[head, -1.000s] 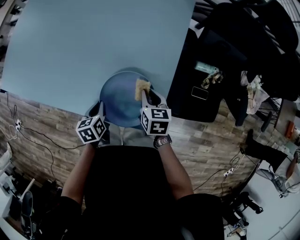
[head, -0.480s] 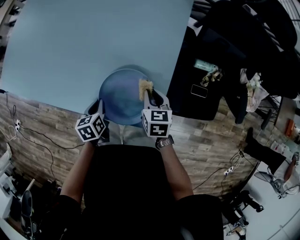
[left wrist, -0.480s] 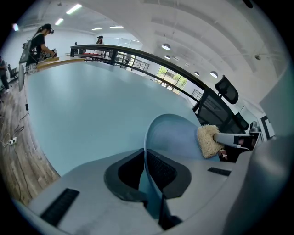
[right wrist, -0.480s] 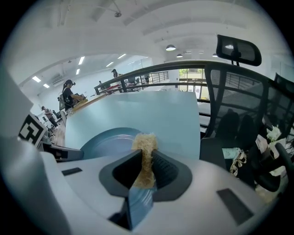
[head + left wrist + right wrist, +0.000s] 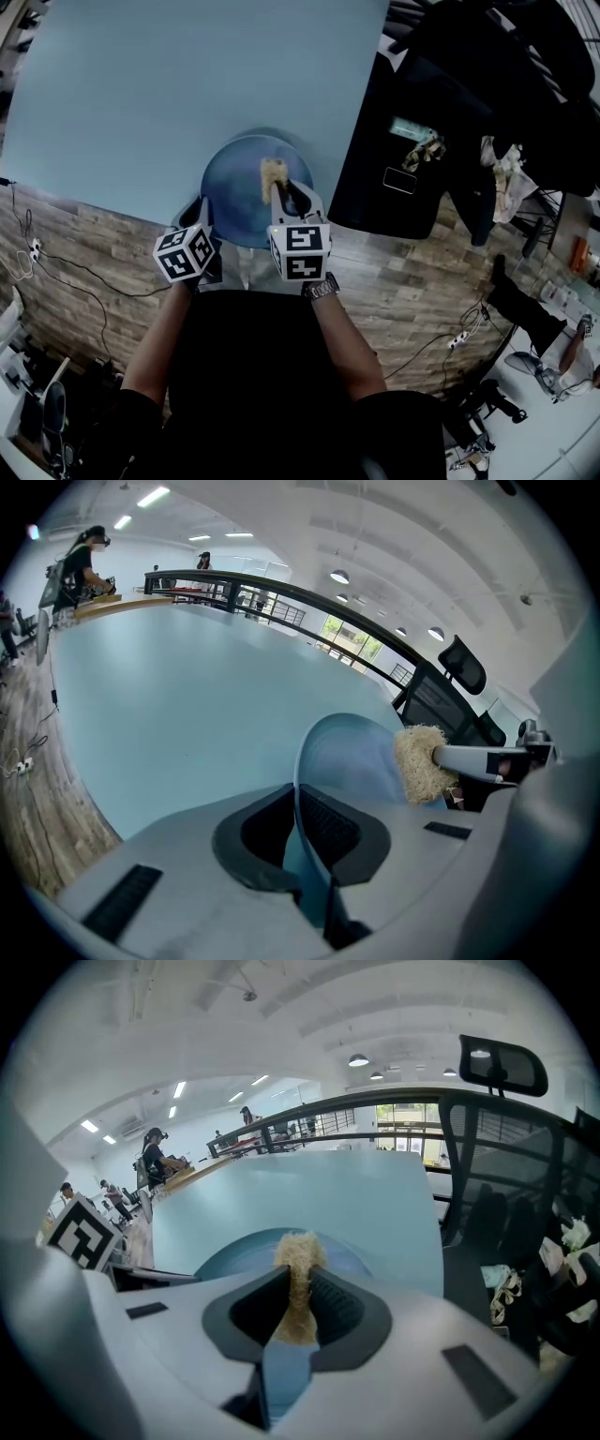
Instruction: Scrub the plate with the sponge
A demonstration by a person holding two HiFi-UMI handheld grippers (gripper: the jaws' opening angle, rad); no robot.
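Fingers [image 5: 330, 829] of left gripper [image 5: 298, 819] pinch plate [image 5: 234, 192] rim; right gripper [image 5: 298, 1302] squeezes sponge [image 5: 298, 1252] against it.

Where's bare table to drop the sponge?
The table beyond and left of the plate is all bare. It is crowded only at the near edge, where the left hand-held gripper clamps the plate rim and the right hand-held gripper holds the sponge.

Left gripper [image 5: 298, 819] clamps the plate [image 5: 234, 199], right gripper [image 5: 298, 1305] pinches the sponge [image 5: 272, 173] (forearms [image 5: 155, 337] seemingly parallel).
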